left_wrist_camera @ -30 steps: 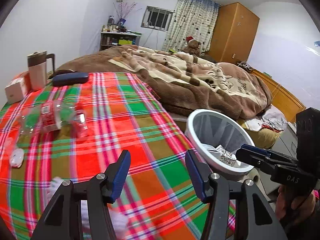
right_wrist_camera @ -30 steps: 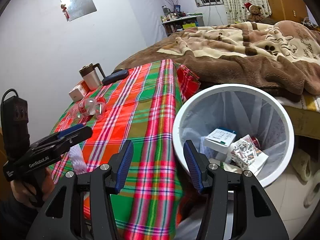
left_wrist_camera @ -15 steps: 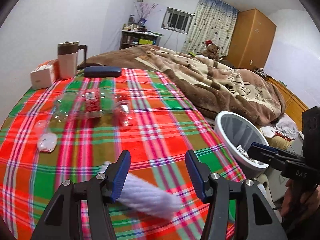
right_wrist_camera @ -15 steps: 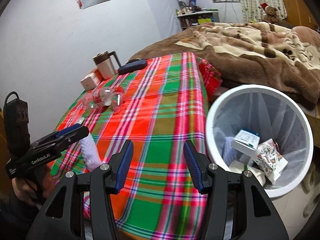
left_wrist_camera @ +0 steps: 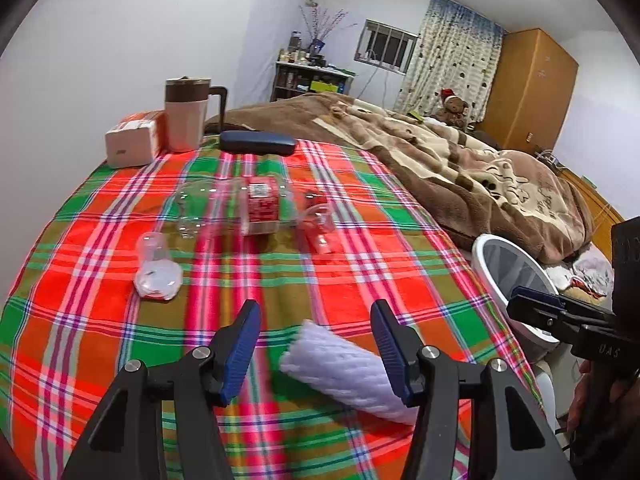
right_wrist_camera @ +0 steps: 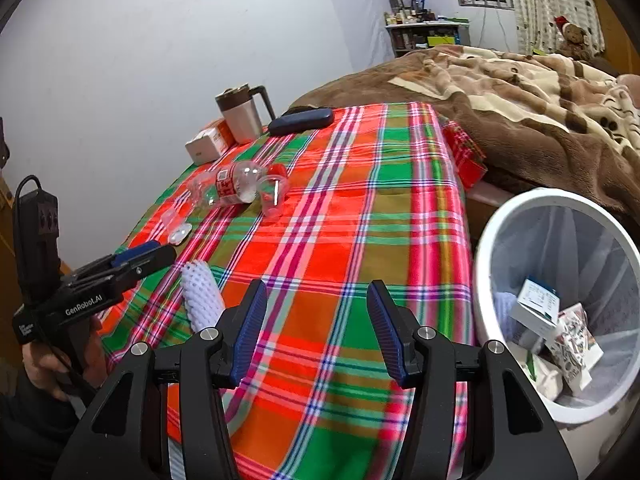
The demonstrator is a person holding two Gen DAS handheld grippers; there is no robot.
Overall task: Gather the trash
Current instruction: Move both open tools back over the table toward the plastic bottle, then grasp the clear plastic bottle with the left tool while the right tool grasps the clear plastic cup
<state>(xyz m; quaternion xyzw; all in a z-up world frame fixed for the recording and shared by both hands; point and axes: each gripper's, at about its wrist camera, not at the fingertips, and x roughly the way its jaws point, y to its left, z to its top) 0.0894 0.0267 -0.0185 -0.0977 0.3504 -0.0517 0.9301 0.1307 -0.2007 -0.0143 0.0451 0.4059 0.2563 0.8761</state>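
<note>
A white foam mesh sleeve (left_wrist_camera: 344,368) lies on the plaid tablecloth (left_wrist_camera: 120,280) near the table's front edge; it also shows in the right wrist view (right_wrist_camera: 200,296). My left gripper (left_wrist_camera: 316,344) is open, just above the sleeve's near end. Farther back lie a clear plastic bottle with a red label (left_wrist_camera: 240,208), a clear cup (left_wrist_camera: 320,224) and a small lidded cup (left_wrist_camera: 156,268). My right gripper (right_wrist_camera: 316,328) is open and empty over the table's right edge. The white bin (right_wrist_camera: 492,240) holding cartons stands right of the table.
A beige mug (left_wrist_camera: 186,114), a small box (left_wrist_camera: 132,144) and a dark blue case (left_wrist_camera: 258,142) stand at the table's far edge by the wall. A bed with a brown blanket (left_wrist_camera: 460,168) lies beyond the table. A wooden wardrobe (left_wrist_camera: 528,88) stands at the back.
My left gripper has swung left from the bin to over the table, and the foam sleeve now lies between its fingers. My right gripper has turned left, away from the bin.
</note>
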